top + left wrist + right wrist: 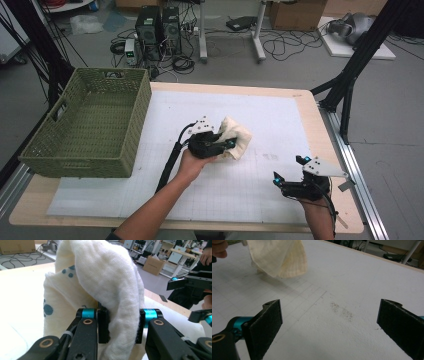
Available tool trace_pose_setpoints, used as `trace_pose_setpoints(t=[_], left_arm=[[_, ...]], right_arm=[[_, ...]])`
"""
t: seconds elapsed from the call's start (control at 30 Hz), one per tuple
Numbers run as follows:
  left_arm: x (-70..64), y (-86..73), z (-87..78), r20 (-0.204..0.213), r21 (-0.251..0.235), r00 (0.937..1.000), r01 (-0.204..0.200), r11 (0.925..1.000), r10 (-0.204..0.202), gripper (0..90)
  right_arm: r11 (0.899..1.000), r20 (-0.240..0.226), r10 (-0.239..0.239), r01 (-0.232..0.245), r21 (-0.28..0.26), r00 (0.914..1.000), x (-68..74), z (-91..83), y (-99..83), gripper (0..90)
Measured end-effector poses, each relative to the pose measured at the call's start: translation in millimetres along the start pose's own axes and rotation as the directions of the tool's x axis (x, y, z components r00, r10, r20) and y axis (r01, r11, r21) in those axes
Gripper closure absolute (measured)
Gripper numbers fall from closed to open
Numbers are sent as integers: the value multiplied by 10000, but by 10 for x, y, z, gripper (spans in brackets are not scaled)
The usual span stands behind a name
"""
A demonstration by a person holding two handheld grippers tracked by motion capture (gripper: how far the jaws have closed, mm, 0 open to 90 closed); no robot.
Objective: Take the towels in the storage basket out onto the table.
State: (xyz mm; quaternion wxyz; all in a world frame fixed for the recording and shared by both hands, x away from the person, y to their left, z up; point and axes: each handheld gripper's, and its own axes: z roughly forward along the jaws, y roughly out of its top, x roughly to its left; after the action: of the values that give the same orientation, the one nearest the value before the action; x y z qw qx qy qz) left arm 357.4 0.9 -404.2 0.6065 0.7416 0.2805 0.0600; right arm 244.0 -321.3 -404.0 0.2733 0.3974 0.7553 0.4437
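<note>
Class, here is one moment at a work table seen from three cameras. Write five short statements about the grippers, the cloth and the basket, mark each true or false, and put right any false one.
1. The left gripper is shut on the cream cloth. True.
2. The right gripper holds a corner of the cloth. False: its jaws stand wide open over the bare white mat, apart from the cloth.
3. The cloth lies inside the green basket. False: it is over the mat, right of the basket.
4. The cloth carries blue dots, seen in the left gripper view. True.
5. The basket stands at the table's right edge. False: it stands at the left edge.
</note>
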Motion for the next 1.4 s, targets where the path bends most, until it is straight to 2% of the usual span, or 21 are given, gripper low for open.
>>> trace_pose_setpoints(t=[0.17, 0.23, 0.33, 0.4, 0.53, 0.57, 0.6, 0.7, 0.77, 0.93, 1.03, 1.17, 1.23, 1.4], left_arm=[[56, -130, 104, -338, 629, 9994, 111, 9980, -90, 715], [79, -189, 139, -524, 993, 9986, 148, 9950, -96, 683], [113, -250, 173, -934, 1590, 9956, 96, 9872, 54, 603], [132, -255, 168, -1250, 1676, 9922, 199, 9857, 12, 535], [172, -209, 88, -1617, 1485, 9868, 286, 9885, -43, 420], [173, -194, 64, -1699, 1384, 9854, 294, 9899, -55, 343], [174, -178, 32, -1758, 1327, 9844, 260, 9908, -23, 343], [164, -142, -95, -1790, 952, 9838, 256, 9951, -82, 252], [158, -135, -210, -1831, 660, 9831, 105, 9978, 17, 198], [173, -130, -502, -1939, 183, 9810, 85, 9998, -48, 196], [196, -125, -695, -1999, 22, 9796, -179, 9998, 180, 196], [248, -127, -926, -2125, -212, 9767, -338, 9992, 285, 196], [275, -145, -1020, -2233, -236, 9739, -483, 9986, 418, 196], [319, -251, -1150, -2394, -139, 9700, -458, 9989, 411, 195]], right_arm=[[10000, 4, 36, -36, 39, 10000, -1, -4, -6, 53], [10000, 5, 29, -29, 35, 10000, -3, -5, -6, 53], [10000, -5, 32, -32, 37, 10000, -4, -5, -9, 53], [10000, -10, 54, -54, 30, 10000, 0, -8, -9, 53], [10000, -8, 42, -42, 34, 10000, 5, -7, -9, 53], [10000, -3, 38, -38, 48, 10000, 7, -5, -8, 53], [10000, -3, 38, -38, 48, 10000, 7, -5, -8, 53], [10000, -7, 26, -26, 26, 10000, 10, -4, -8, 53], [10000, -1, 0, 0, 44, 10000, 10, -3, -7, 53], [10000, -54, -36, 36, 51, 10000, 23, 6, -1, 53], [10000, -96, -6, 6, 47, 10000, 27, 12, 1, 53], [10000, -112, 42, -42, 72, 9999, 30, 31, 2, 53], [10000, -149, 40, -39, 84, 9999, 33, 45, 3, 53], [10000, -197, 44, -43, 89, 9998, 48, 76, 0, 53]])
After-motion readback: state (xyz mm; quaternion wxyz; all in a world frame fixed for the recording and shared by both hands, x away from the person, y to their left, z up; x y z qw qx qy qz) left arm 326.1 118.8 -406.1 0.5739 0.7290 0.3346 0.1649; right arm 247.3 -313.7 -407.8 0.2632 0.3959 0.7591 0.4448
